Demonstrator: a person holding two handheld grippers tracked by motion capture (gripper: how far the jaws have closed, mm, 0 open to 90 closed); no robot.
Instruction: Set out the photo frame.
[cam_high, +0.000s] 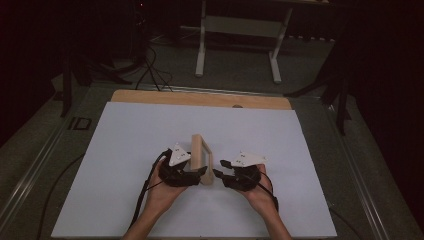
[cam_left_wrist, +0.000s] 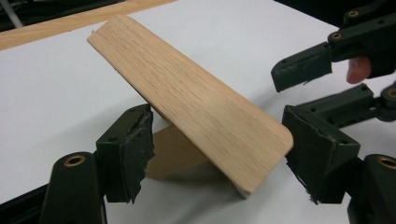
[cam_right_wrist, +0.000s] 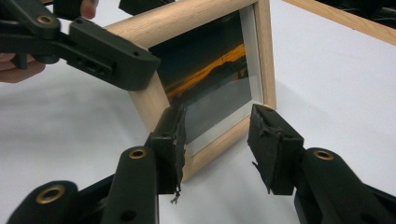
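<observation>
A small light-wood picture frame with a glass front (cam_high: 202, 159) stands on edge near the middle of the white sheet covering the table (cam_high: 125, 150), leaning back on its wooden prop leg (cam_left_wrist: 175, 151), which I take to be why it stays up with no squeeze on it. From above, its long axis runs away from the person, toward the far side of the table, with the glass face turned to the person's right and the plain wooden back toward the left. The left gripper (cam_high: 204, 171) sits at the frame's near end with its jaws spread wide; the frame's back lies between the pads, and I see gaps on both sides, so nothing is clamped. The right gripper (cam_high: 216, 173) waits just beside the glass face, jaws apart and bracketing the lower corner without pressing. Both seem posted to steady the frame if it tips.
</observation>
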